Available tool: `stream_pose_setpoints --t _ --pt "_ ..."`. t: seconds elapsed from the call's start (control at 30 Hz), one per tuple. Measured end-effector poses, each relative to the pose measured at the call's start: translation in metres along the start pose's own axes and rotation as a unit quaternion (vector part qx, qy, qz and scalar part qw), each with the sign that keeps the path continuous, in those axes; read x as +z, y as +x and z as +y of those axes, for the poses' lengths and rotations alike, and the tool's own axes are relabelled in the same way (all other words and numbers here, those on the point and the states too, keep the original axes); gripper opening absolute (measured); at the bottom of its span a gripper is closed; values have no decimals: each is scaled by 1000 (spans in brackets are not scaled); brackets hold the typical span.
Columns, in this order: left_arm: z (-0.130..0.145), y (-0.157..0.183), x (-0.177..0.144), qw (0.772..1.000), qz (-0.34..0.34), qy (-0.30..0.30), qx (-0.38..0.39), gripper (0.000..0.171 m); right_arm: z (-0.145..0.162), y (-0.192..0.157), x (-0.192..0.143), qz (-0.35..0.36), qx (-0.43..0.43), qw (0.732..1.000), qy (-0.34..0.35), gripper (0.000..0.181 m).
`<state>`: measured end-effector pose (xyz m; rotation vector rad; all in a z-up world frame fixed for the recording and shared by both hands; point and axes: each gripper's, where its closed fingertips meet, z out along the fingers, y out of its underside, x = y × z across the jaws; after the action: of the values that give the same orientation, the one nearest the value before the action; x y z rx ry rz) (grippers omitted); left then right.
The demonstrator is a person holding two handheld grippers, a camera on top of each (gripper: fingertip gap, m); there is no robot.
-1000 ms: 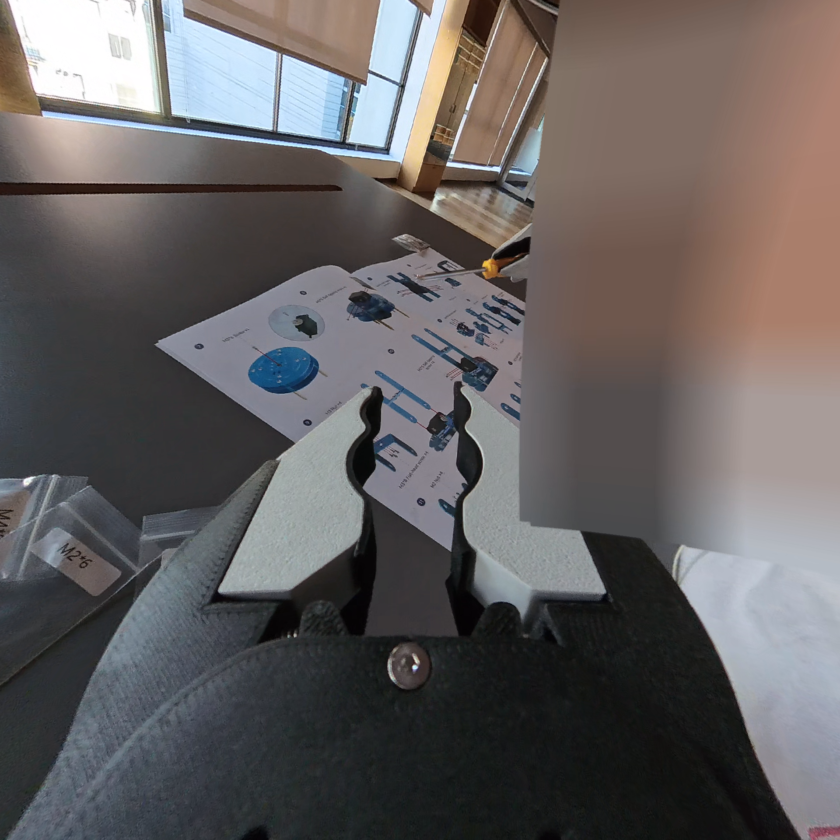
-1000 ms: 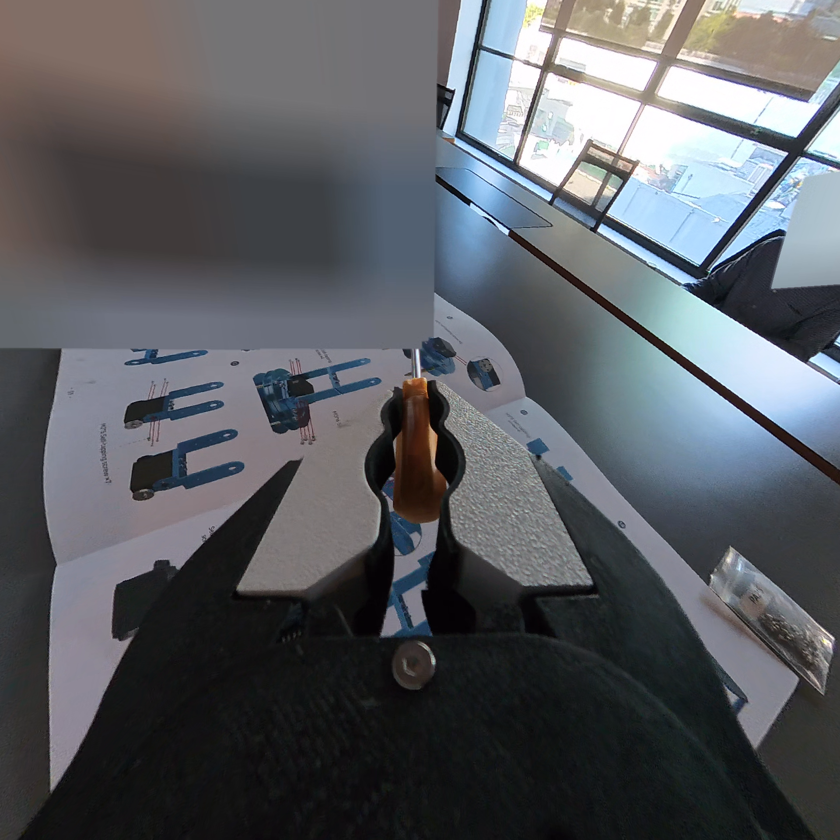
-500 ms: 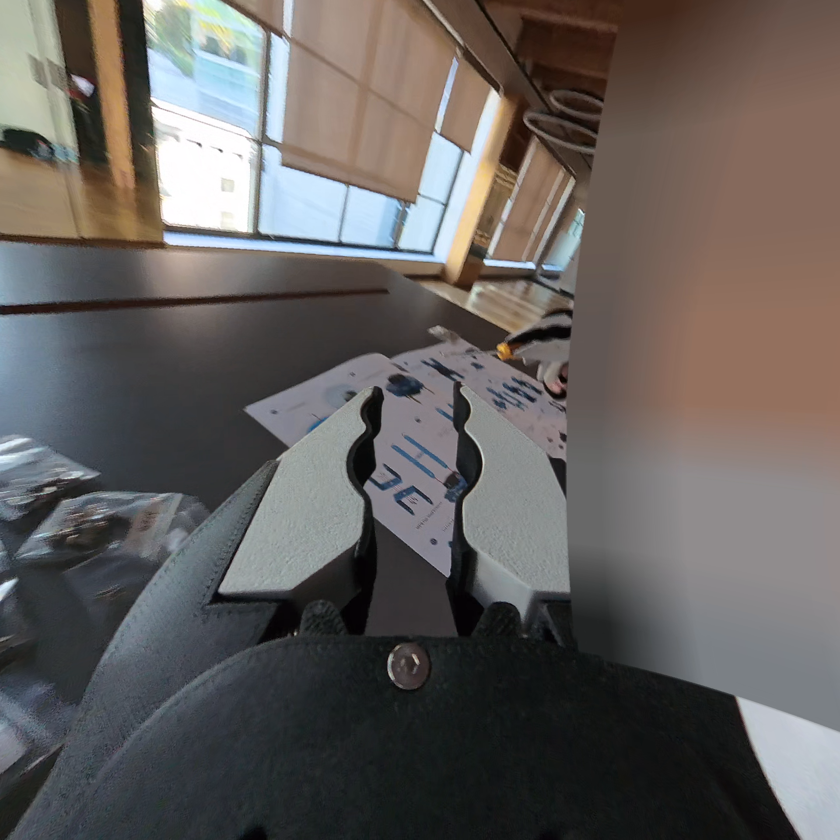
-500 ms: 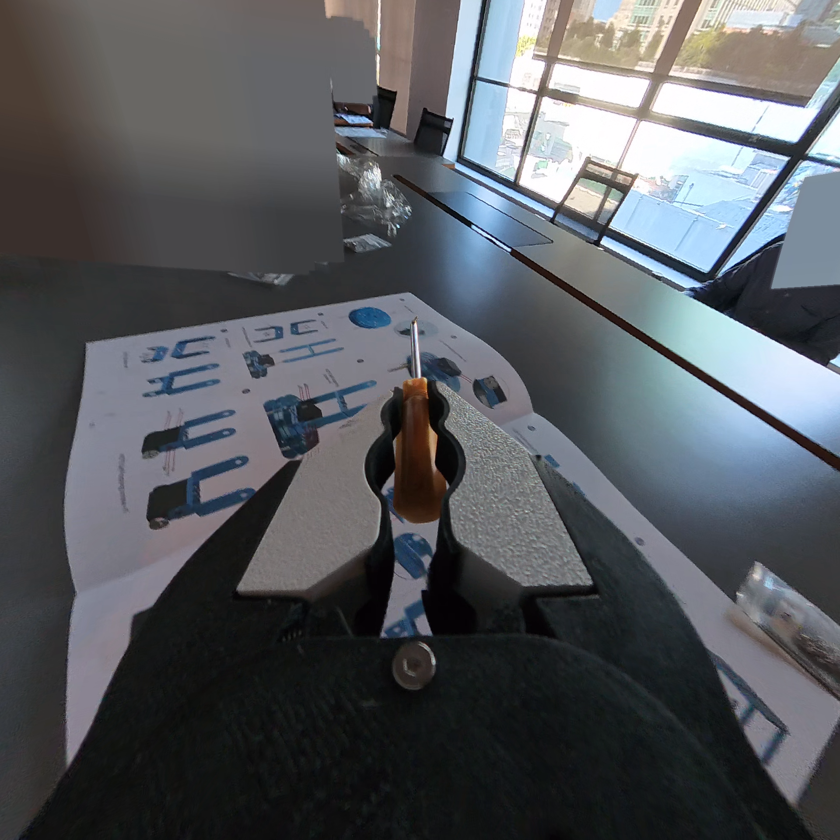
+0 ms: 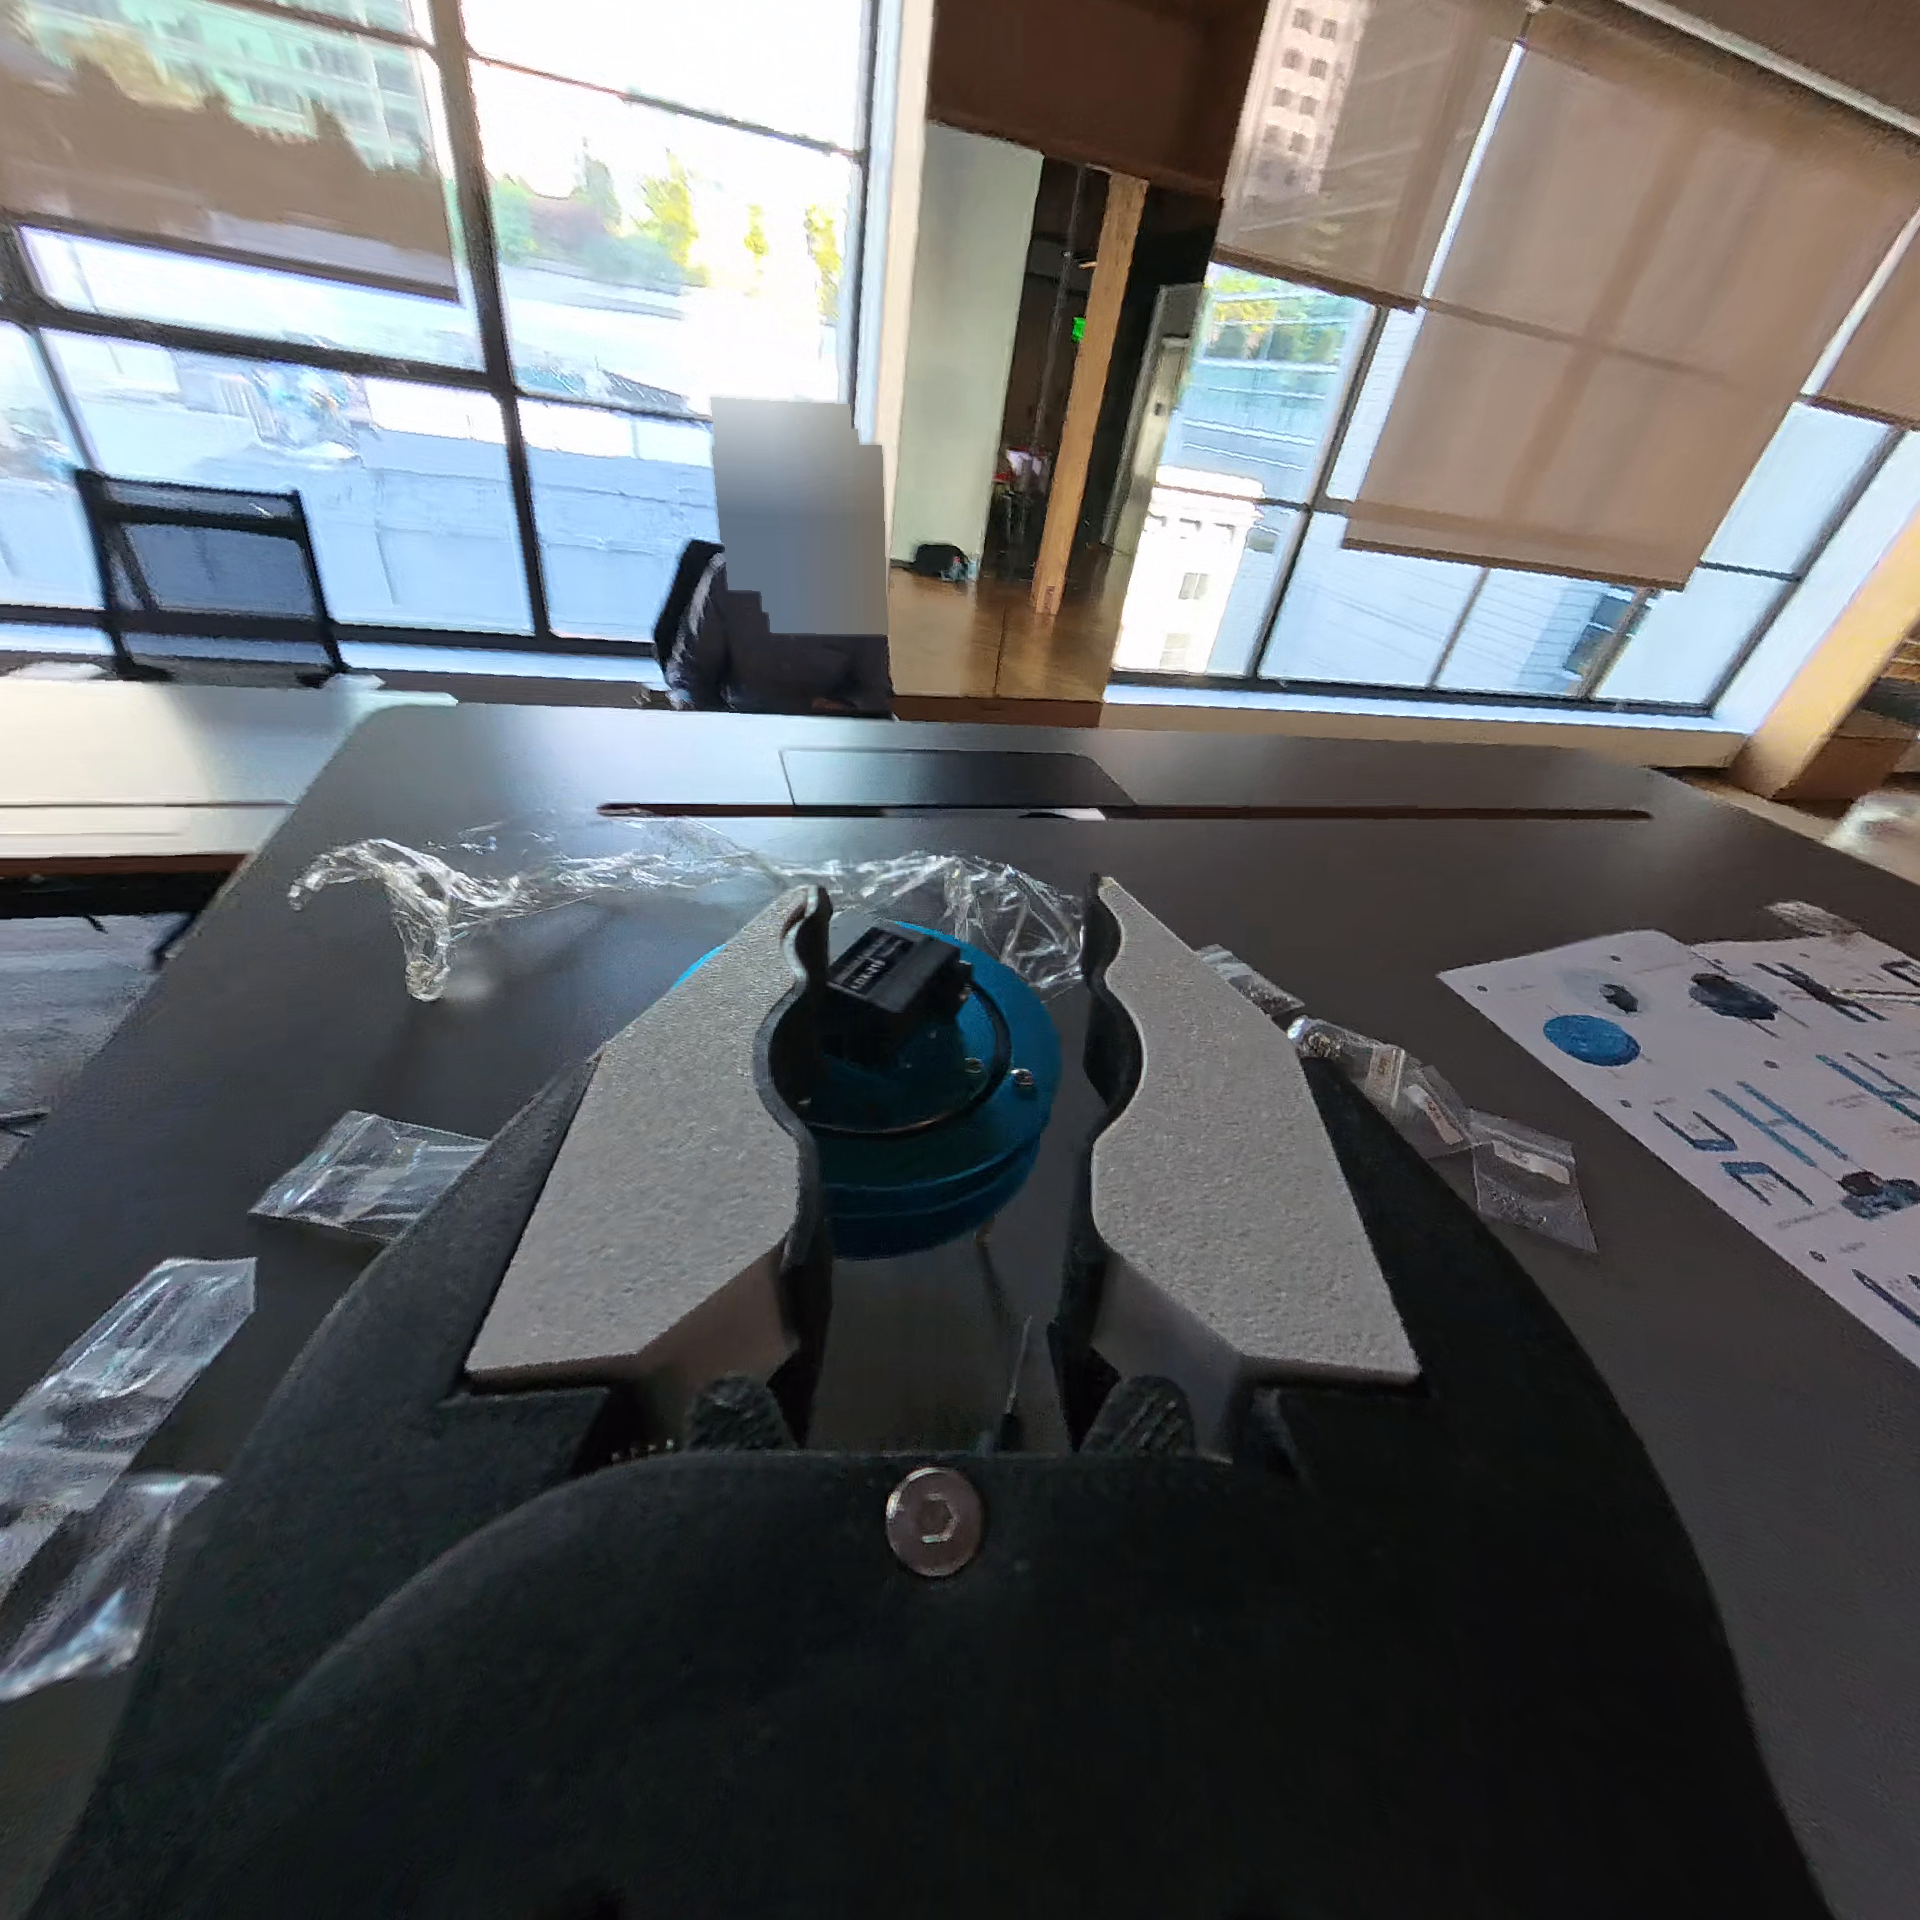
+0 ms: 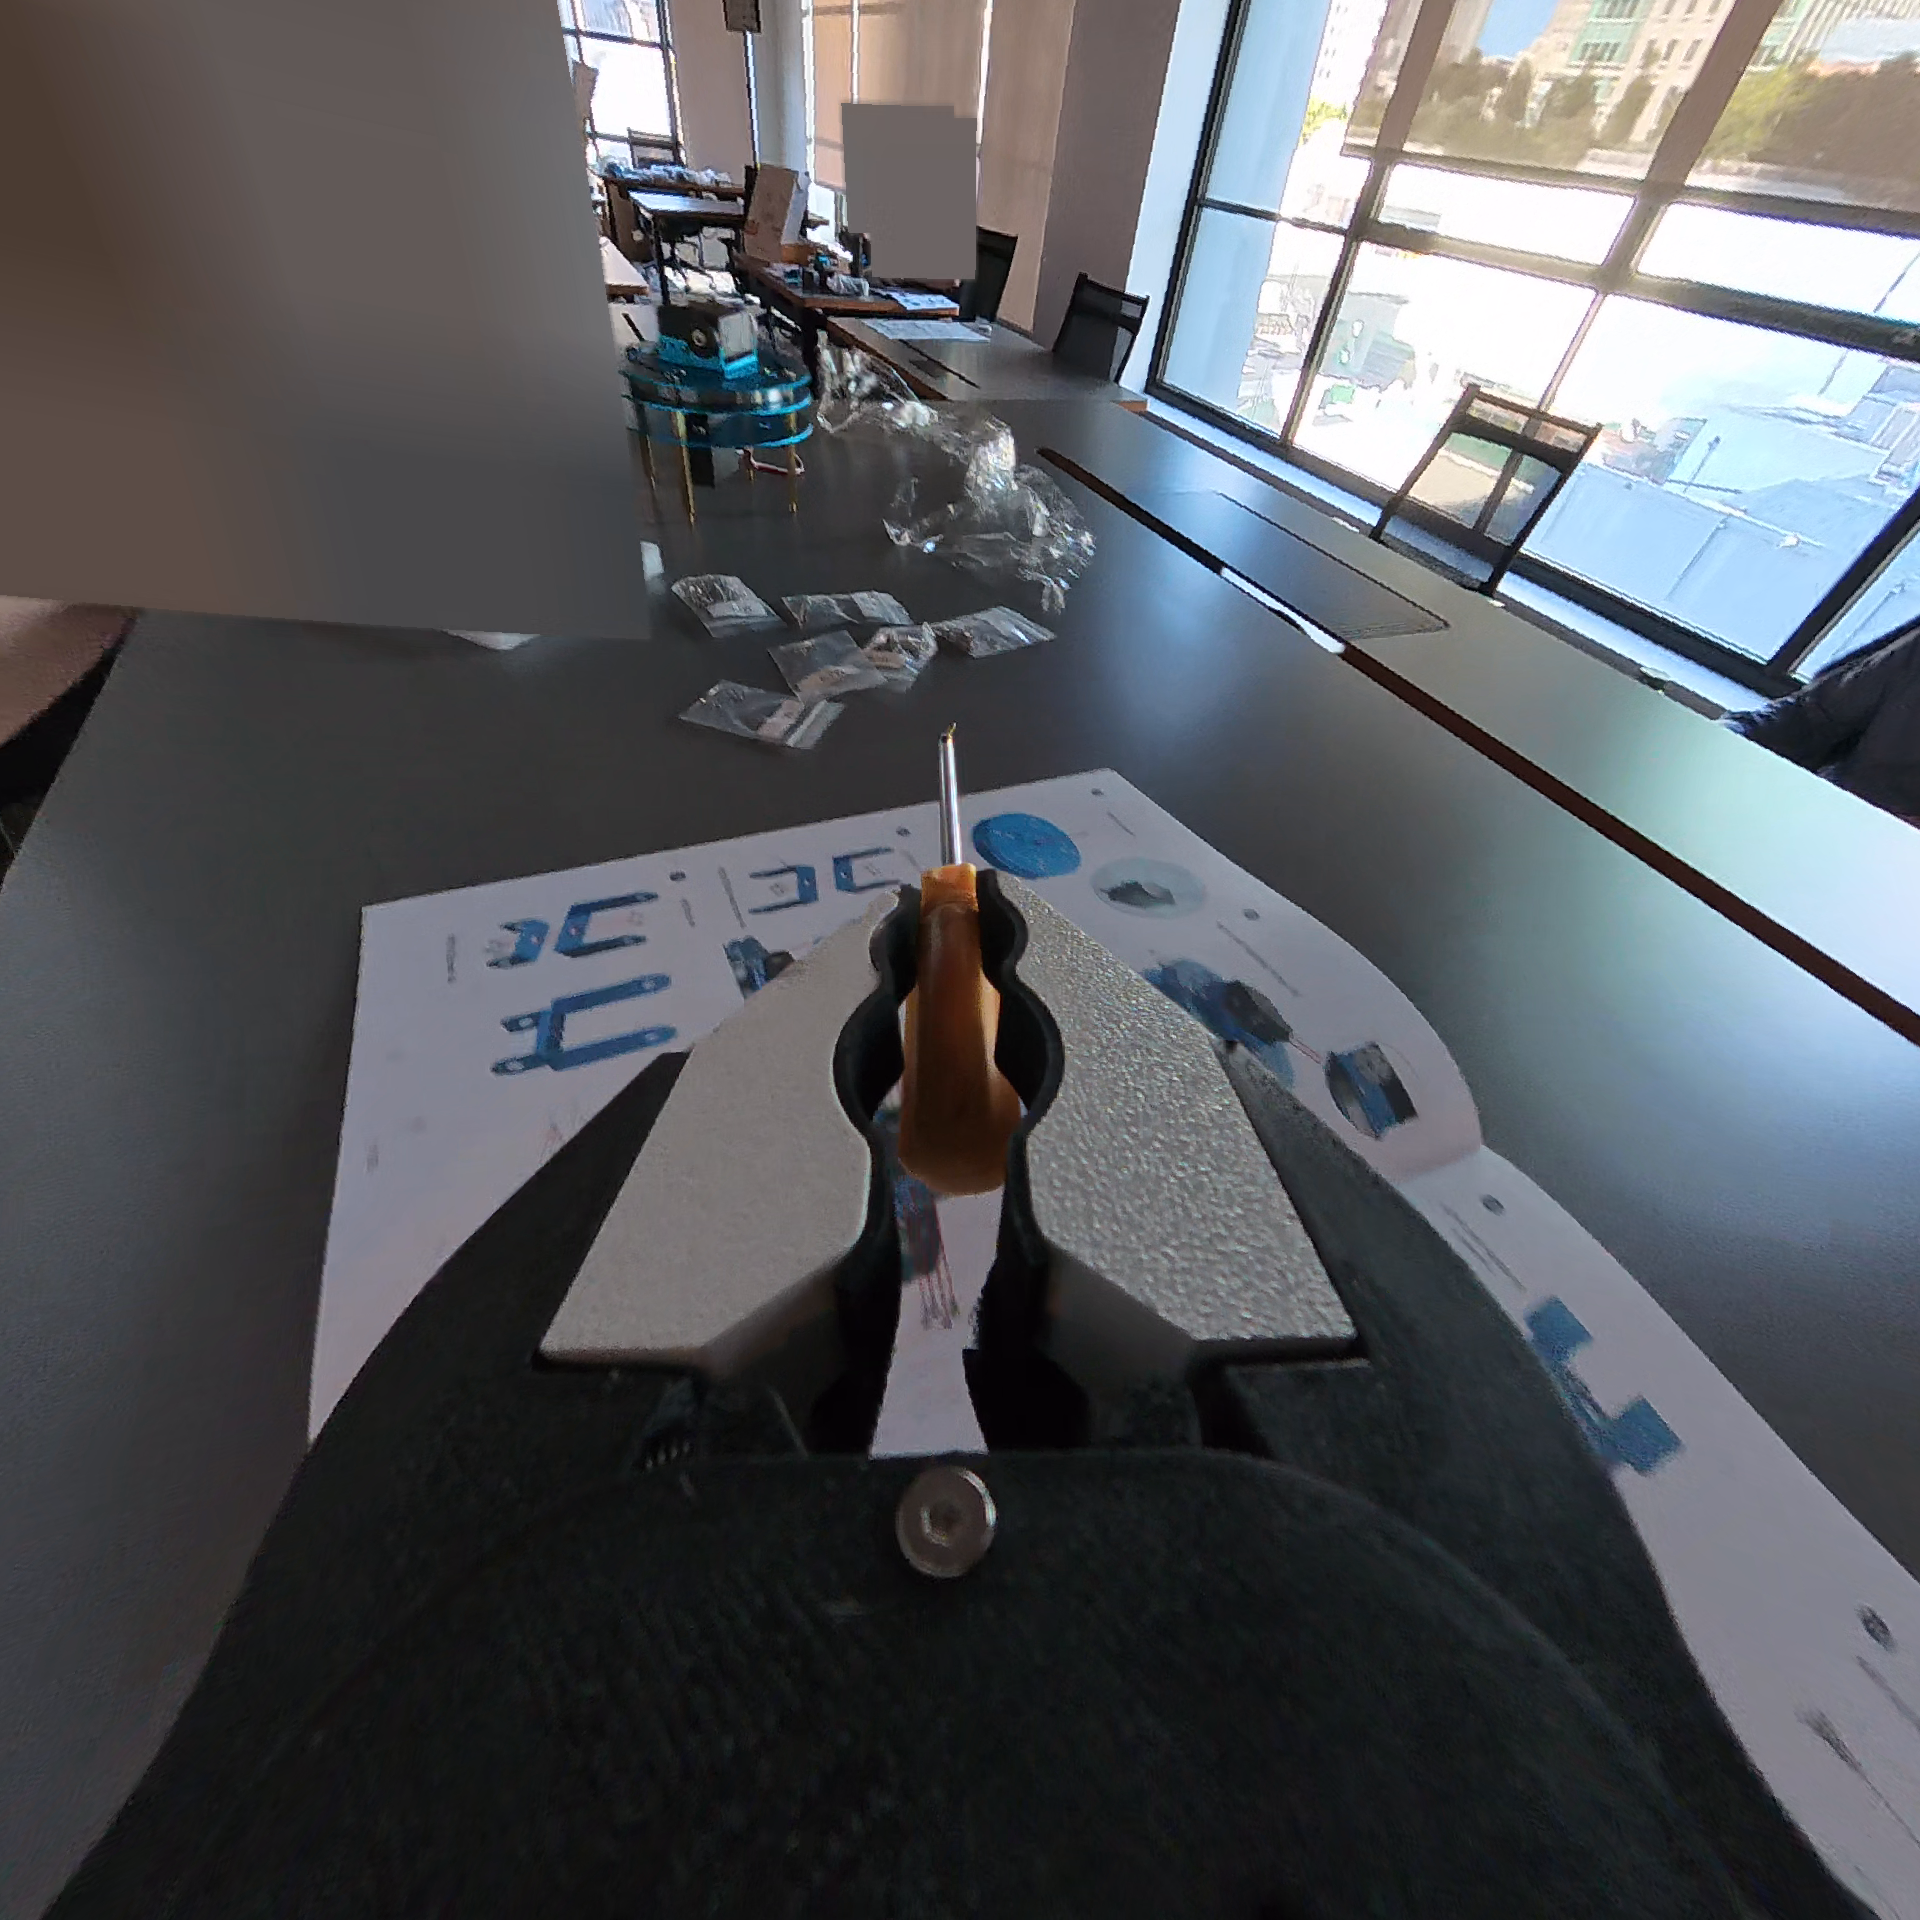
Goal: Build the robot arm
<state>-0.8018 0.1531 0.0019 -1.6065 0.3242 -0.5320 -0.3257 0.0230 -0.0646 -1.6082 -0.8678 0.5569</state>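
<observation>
In the left wrist view my left gripper (image 5: 956,904) is open wide. A blue round base (image 5: 935,1101) with a black servo block (image 5: 888,982) on top shows between its fingers, standing on thin legs on the dark table (image 5: 312,987). I cannot tell whether the fingers touch it. In the right wrist view my right gripper (image 6: 945,904) is shut on an orange-handled screwdriver (image 6: 951,1049). Its metal shaft (image 6: 948,800) points forward above a white instruction sheet (image 6: 675,935). The blue base on brass legs (image 6: 717,400) stands far ahead.
Crumpled clear plastic wrap (image 5: 623,873) (image 6: 987,509) lies behind the base. Several small clear parts bags (image 5: 1434,1101) (image 5: 364,1174) (image 6: 831,655) lie around it. The instruction sheet (image 5: 1766,1091) is at the right. A seated person (image 5: 769,644) and a chair (image 5: 208,582) are beyond the far edge. Tip to tip, the grippers are about 50 centimetres apart.
My left gripper has swung left, from the instruction sheet to the blue base, and its jaws have opened wider. My right gripper still holds the screwdriver and now looks farther along the table.
</observation>
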Motion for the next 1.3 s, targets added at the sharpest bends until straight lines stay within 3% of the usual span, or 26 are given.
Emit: stream_pose_setpoints --t 0.13,0.27,0.37,0.43,0.57,0.77,0.9,1.1,1.3 --pt "-6 -15 21 999 17 -32 8 50 -8 -18 22 -20 8 1000 3 9" --pt "-20 -7 44 996 47 -75 -1 48 -9 -28 41 -30 7 999 -10 9" --pt "-13 -11 57 989 24 -145 32 45 -14 -30 47 -33 6 999 -8 9" --pt "-10 -13 62 986 3 -158 61 45 -16 -29 46 -30 6 1000 -1 9" --pt "-12 -21 61 994 -22 -91 63 39 -13 -21 39 -9 8 1000 1 9" --pt "-27 -50 48 999 -27 22 -9 41 -4 -7 16 24 -22 999 -16 9" --pt "-13 -59 51 999 -12 -6 -52 47 -4 -3 13 24 -21 999 -12 9" --pt "7 -64 60 998 -18 -45 -32 45 4 -2 17 8 9 1000 -13 9" --pt "19 -63 65 995 12 -62 -75 44 7 -1 20 3 15 1000 -17 9"
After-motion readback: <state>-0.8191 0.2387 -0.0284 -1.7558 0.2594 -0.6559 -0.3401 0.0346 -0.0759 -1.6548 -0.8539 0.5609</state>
